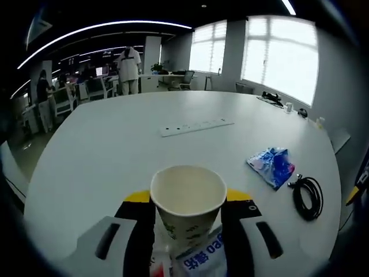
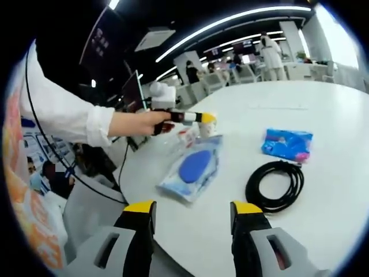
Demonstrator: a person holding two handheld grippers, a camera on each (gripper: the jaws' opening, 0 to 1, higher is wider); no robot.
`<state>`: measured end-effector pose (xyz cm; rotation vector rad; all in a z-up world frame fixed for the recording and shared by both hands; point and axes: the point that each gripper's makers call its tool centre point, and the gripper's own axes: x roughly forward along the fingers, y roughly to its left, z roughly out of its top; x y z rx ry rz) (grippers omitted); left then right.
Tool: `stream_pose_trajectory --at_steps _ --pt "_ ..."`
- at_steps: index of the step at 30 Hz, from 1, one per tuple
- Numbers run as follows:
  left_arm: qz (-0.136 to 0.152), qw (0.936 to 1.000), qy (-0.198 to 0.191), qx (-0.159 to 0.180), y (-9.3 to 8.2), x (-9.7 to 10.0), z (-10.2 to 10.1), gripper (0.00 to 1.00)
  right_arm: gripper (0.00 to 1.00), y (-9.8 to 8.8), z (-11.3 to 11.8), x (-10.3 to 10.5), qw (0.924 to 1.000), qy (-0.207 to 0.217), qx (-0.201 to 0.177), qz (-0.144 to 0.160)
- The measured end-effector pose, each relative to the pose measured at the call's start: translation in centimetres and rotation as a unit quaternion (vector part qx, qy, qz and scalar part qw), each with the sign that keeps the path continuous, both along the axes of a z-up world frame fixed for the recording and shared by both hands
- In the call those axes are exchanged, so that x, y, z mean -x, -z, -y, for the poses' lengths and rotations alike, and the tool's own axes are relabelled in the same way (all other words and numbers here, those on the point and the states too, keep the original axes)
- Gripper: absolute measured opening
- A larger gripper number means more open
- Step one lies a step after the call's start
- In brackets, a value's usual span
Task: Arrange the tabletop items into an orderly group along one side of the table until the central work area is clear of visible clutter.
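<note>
R gripper jaws wide apart, holding nothing, black cable coil just ahead-right of it, blue packet beyond coil; L gripper clamped on paper cup, so R nearer.

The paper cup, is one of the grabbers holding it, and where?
Yes. The left gripper holds the paper cup upright between its jaws, gripping the lower part of its wall. The right gripper is open and holds nothing.
</note>
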<state>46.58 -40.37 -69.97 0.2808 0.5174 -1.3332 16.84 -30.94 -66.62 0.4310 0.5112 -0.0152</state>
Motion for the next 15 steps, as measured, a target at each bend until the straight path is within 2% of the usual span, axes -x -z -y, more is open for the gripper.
stream_pose_trajectory --at_steps 5,9,12,13,14,15 --pt "0.019 0.9998 0.002 -0.004 0.1 0.0 -0.3 0.43 0.52 -0.1 -0.4 0.0 1.0 -0.004 0.001 0.0" --pt "0.019 0.9994 -0.029 -0.006 0.4 -0.3 -0.7 0.43 0.52 -0.1 -0.7 0.1 1.0 -0.004 -0.002 0.002" --pt "0.038 0.9984 -0.042 -0.008 0.4 -0.4 -0.8 0.42 0.52 -0.2 -1.0 0.2 1.0 -0.004 -0.002 0.002" --pt "0.065 0.9968 -0.046 -0.009 0.2 -0.6 -0.8 0.41 0.52 -0.2 -1.0 0.2 1.0 -0.004 -0.003 0.002" --pt "0.076 0.996 -0.045 -0.012 0.2 -0.6 -0.7 0.41 0.52 -0.2 -1.1 0.3 1.0 -0.004 -0.004 0.003" --pt "0.07 0.9964 -0.048 -0.004 0.2 -0.3 -0.4 0.41 0.52 -0.3 -1.2 0.2 1.0 -0.004 -0.005 0.004"
